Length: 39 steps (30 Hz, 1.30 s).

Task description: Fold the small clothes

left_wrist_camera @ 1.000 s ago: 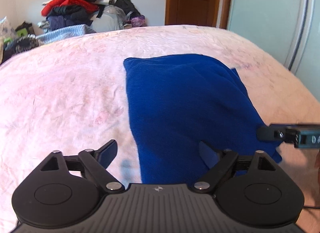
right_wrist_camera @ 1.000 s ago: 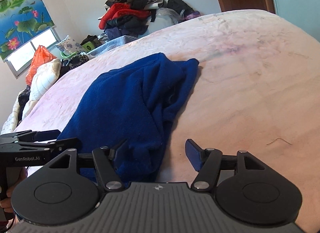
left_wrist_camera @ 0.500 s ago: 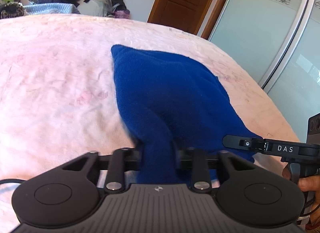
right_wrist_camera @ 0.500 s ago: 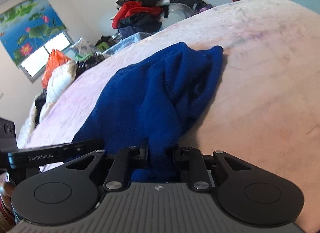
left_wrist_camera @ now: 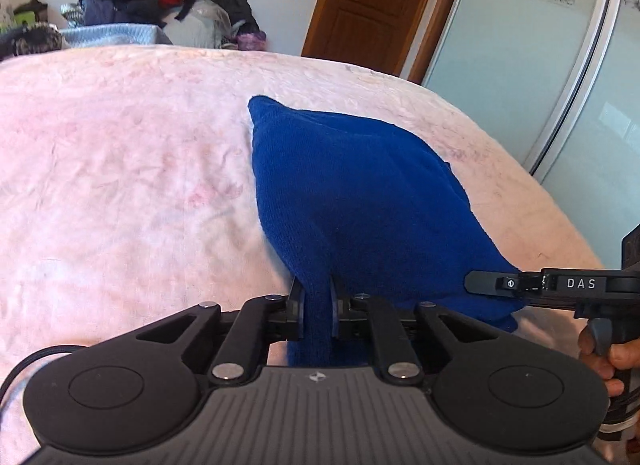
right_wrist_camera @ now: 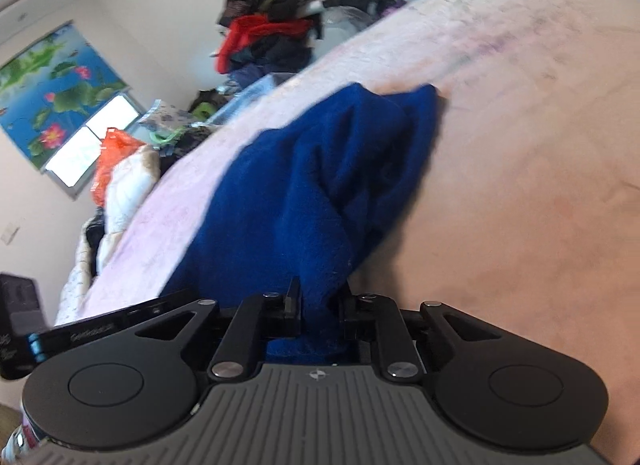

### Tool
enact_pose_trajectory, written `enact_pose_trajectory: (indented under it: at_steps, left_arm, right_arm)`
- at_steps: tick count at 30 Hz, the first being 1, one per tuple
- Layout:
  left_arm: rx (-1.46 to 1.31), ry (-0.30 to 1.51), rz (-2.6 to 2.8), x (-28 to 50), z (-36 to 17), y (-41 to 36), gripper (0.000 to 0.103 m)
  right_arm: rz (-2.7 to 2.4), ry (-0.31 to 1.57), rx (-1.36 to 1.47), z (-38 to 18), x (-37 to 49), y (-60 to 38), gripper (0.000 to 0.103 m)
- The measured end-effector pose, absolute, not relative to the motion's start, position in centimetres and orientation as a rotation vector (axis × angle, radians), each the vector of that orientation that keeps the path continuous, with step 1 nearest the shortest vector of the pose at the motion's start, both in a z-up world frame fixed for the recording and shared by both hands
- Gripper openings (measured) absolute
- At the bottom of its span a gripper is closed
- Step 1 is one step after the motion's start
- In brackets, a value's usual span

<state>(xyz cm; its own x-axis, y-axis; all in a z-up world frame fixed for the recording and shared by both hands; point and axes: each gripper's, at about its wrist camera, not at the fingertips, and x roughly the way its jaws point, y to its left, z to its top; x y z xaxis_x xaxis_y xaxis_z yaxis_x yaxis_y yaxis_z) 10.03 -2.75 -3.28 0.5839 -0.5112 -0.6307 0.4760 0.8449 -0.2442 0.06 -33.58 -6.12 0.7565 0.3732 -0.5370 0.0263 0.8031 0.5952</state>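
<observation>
Two corners of the blue cloth (left_wrist_camera: 360, 201) are pinched now, one in each of my tongs, so the step in hand is the lift that starts a fold. My left gripper (left_wrist_camera: 316, 309) has its jaws drawn together on a bunched near edge of the cloth, which rises into the jaws and spreads away ahead of them over the pink bed (left_wrist_camera: 120, 169). My right gripper (right_wrist_camera: 318, 311) is likewise clamped on a thick wad of the same cloth, with the rest trailing forward and a little to the left of it, rumpled into several ridges. In the left view the right gripper shows off to the right of my left tongs, at the cloth's near right corner, so I judge the two grips to sit at either end of one edge. The far end of the cloth lies on the bed, well ahead of both tongs. The right view is smeared and tilted, so I can't say how much of the cloth is clear of the bed on that side. Next, I think, the move calls for raising both grips evenly, keeping the edge between them taut, and carrying it forward over the far end so the near edge lands on the far one. The ridges ahead of the right tongs may need pulling flat first, or the fold will come out lumpy.
</observation>
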Motion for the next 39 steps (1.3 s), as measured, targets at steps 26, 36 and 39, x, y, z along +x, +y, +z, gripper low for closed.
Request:
enact_pose_trajectory:
  at_steps: [26,36,39]
  left_arm:
    - [0.046,0.777,-0.353,4.6,-2.6,-1.6,0.072]
    - [0.114,0.795,-0.305,2.9,-3.5,-2.1,0.078]
    - [0.108,0.803,-0.305,2.7,-3.7,-1.9,0.078]
  right_arm:
    - [0.012,0.664,0.195,-2.5,-6.8,-24.2,0.095]
    - [0.025,0.688,0.134,-2.9,-8.1,-22.5,0.1]
    - [0.021,0.697,0.126,-3.1,-8.5,-22.3,0.101]
